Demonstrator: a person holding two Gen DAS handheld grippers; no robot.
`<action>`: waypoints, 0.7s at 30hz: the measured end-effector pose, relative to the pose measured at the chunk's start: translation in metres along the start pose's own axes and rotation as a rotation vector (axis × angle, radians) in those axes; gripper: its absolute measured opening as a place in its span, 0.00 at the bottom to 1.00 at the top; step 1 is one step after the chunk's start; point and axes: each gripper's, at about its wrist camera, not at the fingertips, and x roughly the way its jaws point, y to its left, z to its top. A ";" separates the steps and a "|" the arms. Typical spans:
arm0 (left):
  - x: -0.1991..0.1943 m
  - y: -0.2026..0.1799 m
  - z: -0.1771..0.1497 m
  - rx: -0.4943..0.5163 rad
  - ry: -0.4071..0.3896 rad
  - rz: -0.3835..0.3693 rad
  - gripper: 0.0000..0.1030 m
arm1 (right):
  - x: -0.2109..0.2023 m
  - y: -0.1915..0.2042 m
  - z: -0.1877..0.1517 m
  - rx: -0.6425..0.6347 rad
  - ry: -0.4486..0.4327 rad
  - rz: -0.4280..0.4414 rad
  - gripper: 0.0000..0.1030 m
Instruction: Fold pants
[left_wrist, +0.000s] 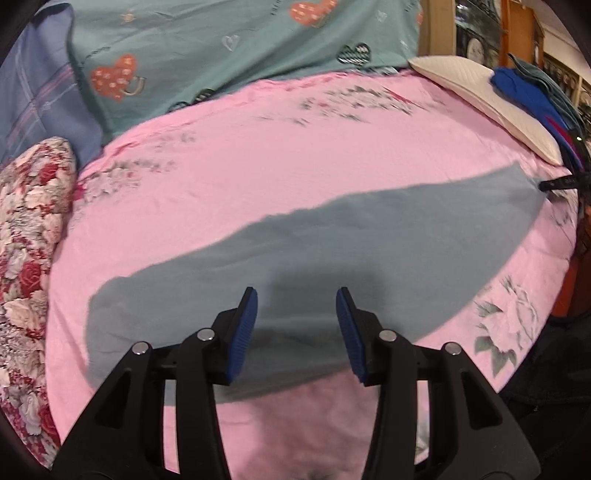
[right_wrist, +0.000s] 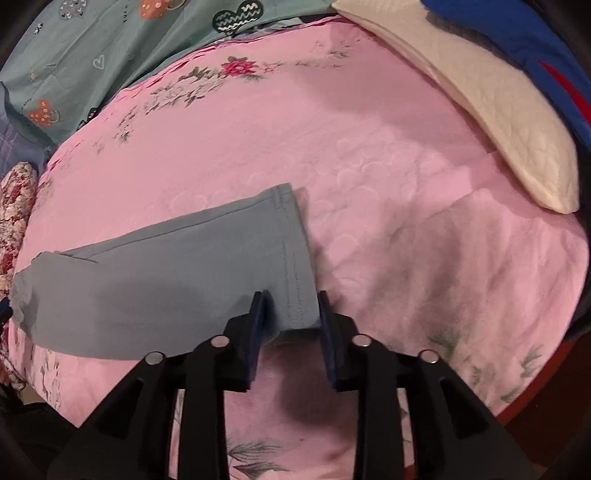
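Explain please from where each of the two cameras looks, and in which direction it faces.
Left wrist: sits behind the left gripper, tilted down at the grey pants on the pink bedsheet; its open blue-padded fingers show, nothing between them.
Right wrist: sits behind the right gripper, tilted down at the pants' hem; its fingers straddle the hem corner, not visibly pressing.
Shared: pants, bedsheet, white pillow, teal heart-print cover. The black tip at the left view's right edge is probably the right gripper.

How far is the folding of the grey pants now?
Done: the grey pants lie as one long flat strip on the pink sheet. In hand: the right gripper straddles the hem corner, jaws apart; the left gripper hovers open. Left: folding the length over.
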 end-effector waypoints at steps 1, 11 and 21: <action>0.002 0.003 0.001 -0.001 -0.001 0.009 0.52 | -0.009 -0.002 0.003 0.008 -0.027 -0.054 0.47; 0.053 -0.005 -0.023 0.000 0.082 -0.019 0.53 | -0.031 0.243 0.071 -0.337 -0.053 0.544 0.62; 0.052 0.003 -0.033 -0.085 0.062 -0.066 0.53 | 0.098 0.447 0.062 -0.424 0.395 0.738 0.62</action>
